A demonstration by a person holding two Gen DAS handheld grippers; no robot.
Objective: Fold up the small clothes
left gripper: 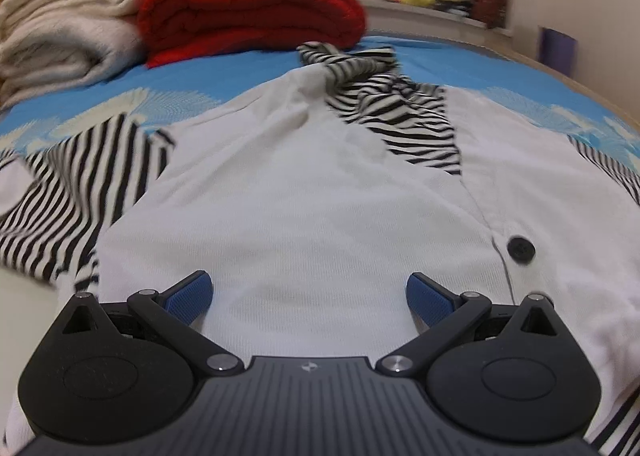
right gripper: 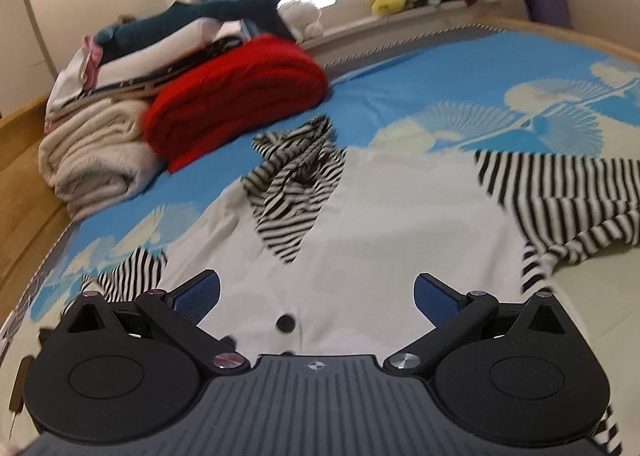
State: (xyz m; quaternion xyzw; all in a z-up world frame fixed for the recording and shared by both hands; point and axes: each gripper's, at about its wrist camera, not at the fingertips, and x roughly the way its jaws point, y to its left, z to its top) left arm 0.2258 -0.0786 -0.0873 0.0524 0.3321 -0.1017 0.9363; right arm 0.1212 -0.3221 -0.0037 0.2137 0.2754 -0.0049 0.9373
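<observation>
On the blue bedsheet (right gripper: 400, 95) the white garment (left gripper: 320, 183) lay spread flat, front up, its striped hood (left gripper: 384, 95) bunched at the far end toward the red blanket (left gripper: 248, 11), with one striped sleeve (left gripper: 80, 191) splayed out to each side. Left gripper (left gripper: 308, 296) hovered low over the garment's near hem, blue pads spread wide, nothing between them. Right gripper (right gripper: 318, 296) was likewise spread and empty, just above the hem, close to the black button (right gripper: 285, 323) on the placket. Whether either touched the cloth couldn't be told. Step looked like the very start of the fold: garment laid out, no fold made, both tools lining up for a grasp. Next move probably called for each gripper to drop onto the near hem or a side edge, pinch one layer cleanly, then bring the sleeves in over the white body. The rumpled hood likely needed flattening first, or it would bulk up the fold.
</observation>
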